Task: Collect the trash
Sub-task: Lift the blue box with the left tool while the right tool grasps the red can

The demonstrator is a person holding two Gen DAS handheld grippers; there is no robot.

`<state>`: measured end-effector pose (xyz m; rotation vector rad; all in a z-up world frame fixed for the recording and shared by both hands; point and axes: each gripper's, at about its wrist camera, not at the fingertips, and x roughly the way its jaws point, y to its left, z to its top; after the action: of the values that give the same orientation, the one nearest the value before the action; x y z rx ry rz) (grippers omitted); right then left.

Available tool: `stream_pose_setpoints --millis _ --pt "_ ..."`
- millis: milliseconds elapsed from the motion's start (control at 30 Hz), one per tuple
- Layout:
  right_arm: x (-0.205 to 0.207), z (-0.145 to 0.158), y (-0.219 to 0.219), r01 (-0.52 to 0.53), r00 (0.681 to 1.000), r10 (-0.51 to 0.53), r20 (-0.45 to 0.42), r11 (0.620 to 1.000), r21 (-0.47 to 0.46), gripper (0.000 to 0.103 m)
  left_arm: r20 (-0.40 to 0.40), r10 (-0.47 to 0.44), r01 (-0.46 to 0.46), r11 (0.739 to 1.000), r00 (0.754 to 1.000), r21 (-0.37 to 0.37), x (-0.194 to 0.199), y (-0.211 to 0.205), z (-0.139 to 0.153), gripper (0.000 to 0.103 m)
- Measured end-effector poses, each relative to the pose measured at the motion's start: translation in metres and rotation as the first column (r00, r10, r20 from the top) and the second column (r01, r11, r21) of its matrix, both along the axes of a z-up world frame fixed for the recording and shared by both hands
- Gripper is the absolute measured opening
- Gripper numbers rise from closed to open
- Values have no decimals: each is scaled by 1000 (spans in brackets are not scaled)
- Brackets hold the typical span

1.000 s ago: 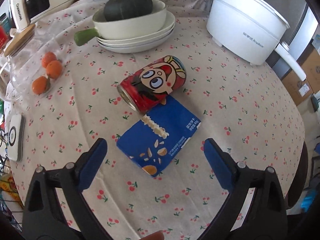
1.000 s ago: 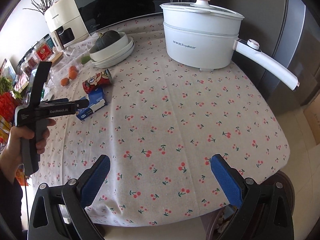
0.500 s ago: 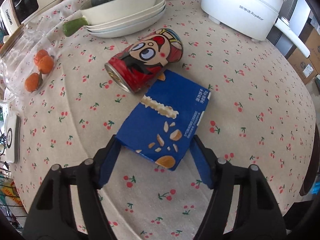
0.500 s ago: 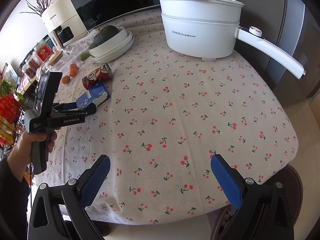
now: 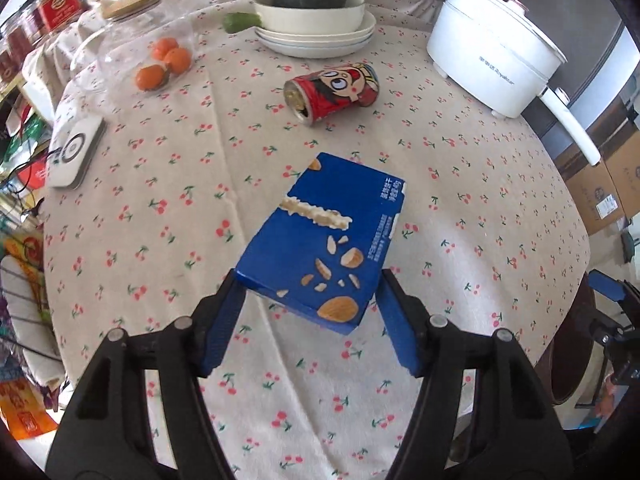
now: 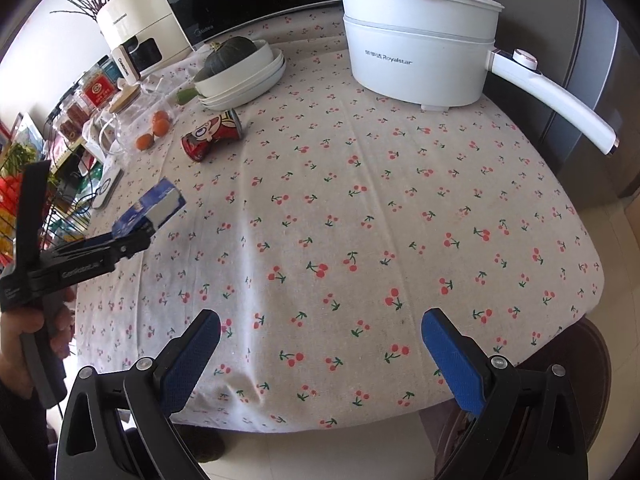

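A blue snack box [image 5: 324, 240] hangs tilted above the cherry-print tablecloth [image 5: 460, 184]. My left gripper [image 5: 310, 280] has its jaws closing on the box's near end, and both pads press its sides. The right wrist view shows the same box [image 6: 154, 208] raised off the cloth in the left gripper [image 6: 132, 240], which a hand holds. A red cartoon-print can [image 5: 332, 92] lies on its side farther back, apart from the box. Over the table's near edge my right gripper [image 6: 320, 320] stands open with nothing between its fingers.
A white electric pot [image 5: 492, 56] with a long handle stands at the back right. Stacked white dishes [image 5: 316, 36] hold a dark green squash. A glass jar [image 5: 120, 60] with oranges and a white device [image 5: 76, 148] sit at the left. Shelves crowd the left edge.
My left gripper closed on the blue box, lifted it off the cloth and drew it away from the can. The right gripper hardly moved.
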<state>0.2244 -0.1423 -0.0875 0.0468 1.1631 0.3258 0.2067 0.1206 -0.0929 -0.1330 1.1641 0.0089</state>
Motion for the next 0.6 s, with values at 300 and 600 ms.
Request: stream_pose_setpoints --millis 300,600 --pt "55 0 80 21 998 -13 -68 992 126 102 109 150 -164 977 983 134 -23 56 21 68" --pt "138 -37 156 151 984 -121 -133 957 249 96 154 281 -304 940 947 154 -24 109 13 68"
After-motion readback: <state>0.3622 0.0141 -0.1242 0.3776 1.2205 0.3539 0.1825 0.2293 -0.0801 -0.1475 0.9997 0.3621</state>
